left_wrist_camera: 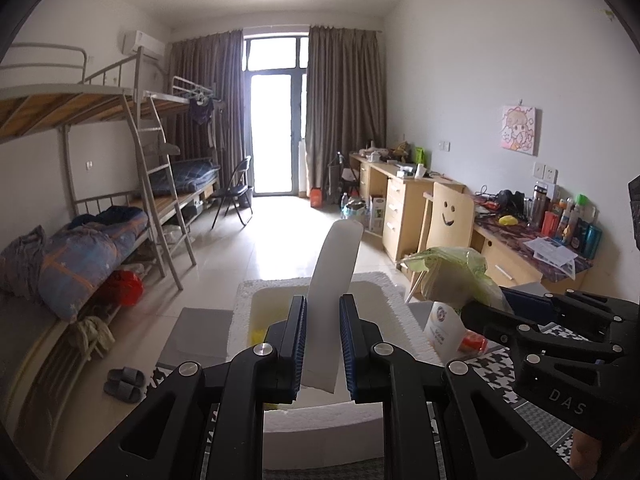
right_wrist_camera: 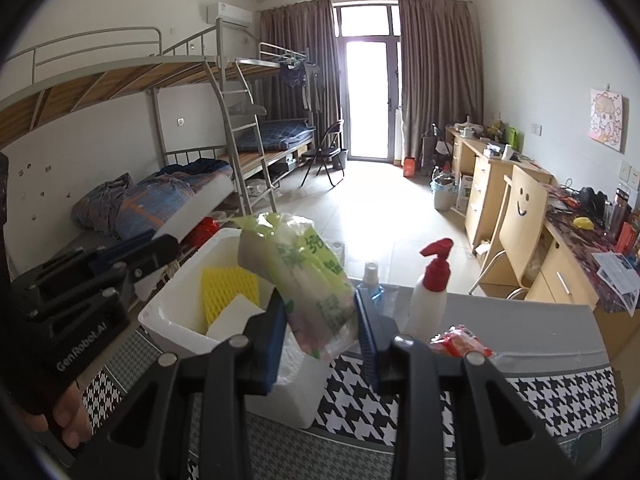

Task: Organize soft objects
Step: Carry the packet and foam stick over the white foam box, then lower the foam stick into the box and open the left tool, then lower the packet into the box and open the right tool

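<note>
Sponge [left_wrist_camera: 334, 304] clamped in your left gripper [left_wrist_camera: 320, 344], tissue pack [right_wrist_camera: 312, 276] clamped in your right gripper [right_wrist_camera: 322, 332]: lower both squarely into the foam box [right_wrist_camera: 176, 320] at 12 o'clock before releasing.

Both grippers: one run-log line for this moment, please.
left gripper: shut on white sponge | right gripper: shut on green tissue pack | foam box: holds yellow sponge

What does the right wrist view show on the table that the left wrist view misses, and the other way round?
Only the right wrist view shows the red-capped pump bottle, the small blue spray bottle, and the yellow sponge plainly inside the foam box.

Only the left wrist view shows grey slippers on the floor.

Both show the left gripper shut on a white sponge, the right gripper shut on a green tissue pack, and the houndstooth cloth.
</note>
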`<state>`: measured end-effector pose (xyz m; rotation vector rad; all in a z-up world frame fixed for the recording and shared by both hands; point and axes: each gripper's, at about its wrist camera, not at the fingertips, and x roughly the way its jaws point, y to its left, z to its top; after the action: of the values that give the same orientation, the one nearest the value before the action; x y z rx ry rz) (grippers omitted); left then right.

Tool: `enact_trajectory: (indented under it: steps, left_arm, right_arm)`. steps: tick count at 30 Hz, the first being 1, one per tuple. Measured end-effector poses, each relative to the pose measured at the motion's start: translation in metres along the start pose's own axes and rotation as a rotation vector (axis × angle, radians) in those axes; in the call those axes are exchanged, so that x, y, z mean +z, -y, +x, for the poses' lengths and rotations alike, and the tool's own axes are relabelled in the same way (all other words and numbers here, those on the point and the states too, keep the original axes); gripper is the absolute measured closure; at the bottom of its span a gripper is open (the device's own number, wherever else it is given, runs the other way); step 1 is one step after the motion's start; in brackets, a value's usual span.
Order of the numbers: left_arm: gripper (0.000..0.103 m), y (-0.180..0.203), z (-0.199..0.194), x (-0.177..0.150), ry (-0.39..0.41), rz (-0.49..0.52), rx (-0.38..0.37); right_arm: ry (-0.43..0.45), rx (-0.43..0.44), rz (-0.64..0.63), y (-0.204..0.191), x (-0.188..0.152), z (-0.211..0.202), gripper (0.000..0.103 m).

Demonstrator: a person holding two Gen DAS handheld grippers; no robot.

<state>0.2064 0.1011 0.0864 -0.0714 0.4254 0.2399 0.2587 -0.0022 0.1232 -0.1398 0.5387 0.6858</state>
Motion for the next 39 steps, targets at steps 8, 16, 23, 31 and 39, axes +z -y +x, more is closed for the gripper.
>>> enact_trajectory:
  steps: [8,16,23,31,39]
  left_arm:
    - [0.085,-0.009,0.015,0.0,-0.035,-0.012,-0.001]
    - [0.085,-0.011,0.03,0.004,-0.056,-0.02,-0.009]
    - [0.074,-0.017,0.04,-0.001,-0.08,-0.03,-0.02]
    - [0.019,-0.026,0.035,0.0,-0.073,-0.047,0.018]
    - [0.004,-0.035,0.02,0.001,-0.034,-0.078,0.063]
  right_arm:
    - [-0.013,0.015,0.01,-0.001,0.005,0.014,0.065]
    - [-0.029,0.012,0.012,0.001,0.006,0.023,0.065]
    - [-0.035,0.009,0.008,0.0,0.007,0.026,0.065]
    - [-0.032,0.005,0.01,-0.001,0.006,0.028,0.065]
    - [-0.036,0.013,-0.001,-0.002,0.006,0.03,0.065]
